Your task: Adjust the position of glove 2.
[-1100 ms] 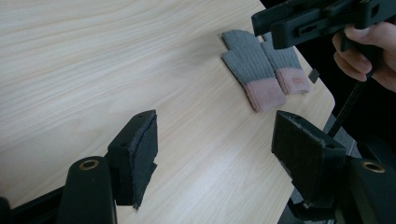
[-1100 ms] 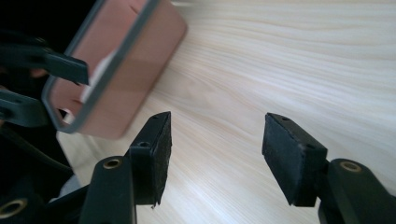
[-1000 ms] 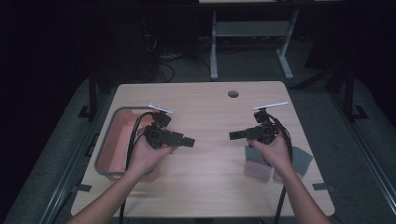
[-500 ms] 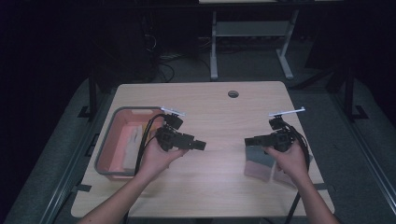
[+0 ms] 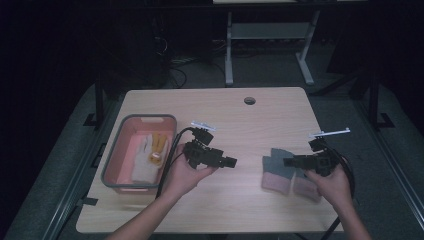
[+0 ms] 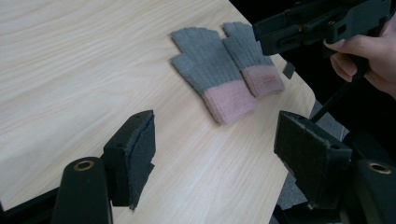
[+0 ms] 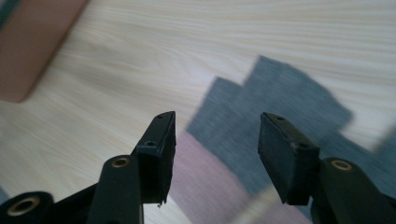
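As right gripper (image 5: 291,162) hovers over gloves (image 5: 278,168), jaws apart

Two knitted fingerless gloves lie flat on the desk, side by side and touching along their inner edges. Each is grey over the hand with a pink ribbed cuff. The nearer glove (image 6: 212,74) shows a short thumb stub; the farther glove (image 6: 254,58) carries a small tag on its cuff. Both lie near the desk's right edge, cuffs toward the person.

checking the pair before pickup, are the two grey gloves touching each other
Touching. The left gripper view shows the nearer grey glove lying side by side against the farther grey glove, edges meeting with no table visible between them.
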Motion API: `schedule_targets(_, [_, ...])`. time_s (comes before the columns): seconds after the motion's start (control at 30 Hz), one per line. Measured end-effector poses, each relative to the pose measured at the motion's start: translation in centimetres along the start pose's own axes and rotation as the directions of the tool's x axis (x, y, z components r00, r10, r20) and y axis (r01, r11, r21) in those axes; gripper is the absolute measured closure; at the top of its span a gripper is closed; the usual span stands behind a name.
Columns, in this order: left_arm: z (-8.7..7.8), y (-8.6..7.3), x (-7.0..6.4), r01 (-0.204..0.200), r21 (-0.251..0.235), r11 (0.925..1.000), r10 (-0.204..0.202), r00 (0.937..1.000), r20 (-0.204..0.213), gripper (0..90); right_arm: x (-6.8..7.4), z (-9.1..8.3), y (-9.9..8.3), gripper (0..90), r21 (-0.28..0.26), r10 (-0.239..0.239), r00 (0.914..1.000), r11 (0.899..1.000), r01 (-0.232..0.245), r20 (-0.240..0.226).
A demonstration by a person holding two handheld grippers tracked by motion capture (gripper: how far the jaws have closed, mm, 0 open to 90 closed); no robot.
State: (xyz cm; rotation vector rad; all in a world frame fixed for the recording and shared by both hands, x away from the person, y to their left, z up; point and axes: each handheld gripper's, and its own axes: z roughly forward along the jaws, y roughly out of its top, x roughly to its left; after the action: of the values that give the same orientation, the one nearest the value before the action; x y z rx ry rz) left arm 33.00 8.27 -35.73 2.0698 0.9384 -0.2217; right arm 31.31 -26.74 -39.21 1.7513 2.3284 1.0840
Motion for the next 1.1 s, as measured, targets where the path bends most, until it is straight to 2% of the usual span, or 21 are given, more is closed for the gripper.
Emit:
schedule_targets(0.2, [1.6,0.1,-0.6,-0.011,0.013,0.9999,0.011,0.9998,0.014,29.1,-2.1,-0.7,-1.7,54.4,0.017,0.049,0.9973,0.999,-0.05,0.055])
schedule_targets(0.27, [2.1,0.1,-0.7,-0.01,0.011,0.9999,0.01,0.9998,0.018,29.1,-2.8,-0.8,-2.1,57.4,0.032,0.044,0.9943,0.998,-0.048,0.097])
schedule_targets(0.47, [3.8,0.3,-0.8,-0.011,0.032,0.9994,0.01,0.9997,0.024,29.1,-5.1,-0.6,-3.7,57.5,0.081,0.057,0.9837,0.994,-0.072,0.171])
schedule_targets(0.53, [4.4,0.4,-0.9,-0.011,0.039,0.9992,0.01,0.9995,0.03,29.1,-5.4,-0.2,-4.0,57.3,0.106,0.039,0.9799,0.992,-0.061,0.195])
schedule_targets(0.6, [4.8,0.4,-1.0,-0.018,0.034,0.9993,0.017,0.9995,0.027,29.2,-5.5,0.8,-4.5,57.7,0.154,0.011,0.9743,0.987,-0.047,0.225])
schedule_targets(0.63, [4.9,0.5,-1.1,-0.017,0.029,0.9994,0.016,0.9994,0.029,29.1,-5.5,1.0,-4.6,58.9,0.142,-0.012,0.9732,0.99,-0.021,0.23])
schedule_targets(0.73, [5.4,0.5,-1.0,-0.012,0.024,0.9996,0.011,0.9994,0.034,29.2,-5.3,1.2,-4.6,65.0,0.147,-0.024,0.9675,0.989,-0.013,0.252])
schedule_targets(0.83, [5.7,0.4,-1.2,-0.013,0.018,0.9998,0.012,0.9991,0.042,29.3,-5.0,1.5,-4.4,73.6,0.163,-0.05,0.9552,0.987,0.001,0.292])
schedule_targets(0.97, [6.0,0.2,-1.5,-0.02,0.009,0.9997,0.02,0.9985,0.051,29.3,-4.9,1.5,-4.4,82.5,0.158,-0.033,0.9529,0.987,-0.015,0.302])
schedule_targets(1.1, [6.4,0.0,-1.7,-0.03,0.022,0.9993,0.029,0.9985,0.047,29.4,-5.4,1.3,-4.4,86.1,0.139,-0.003,0.961,0.99,-0.037,0.277])
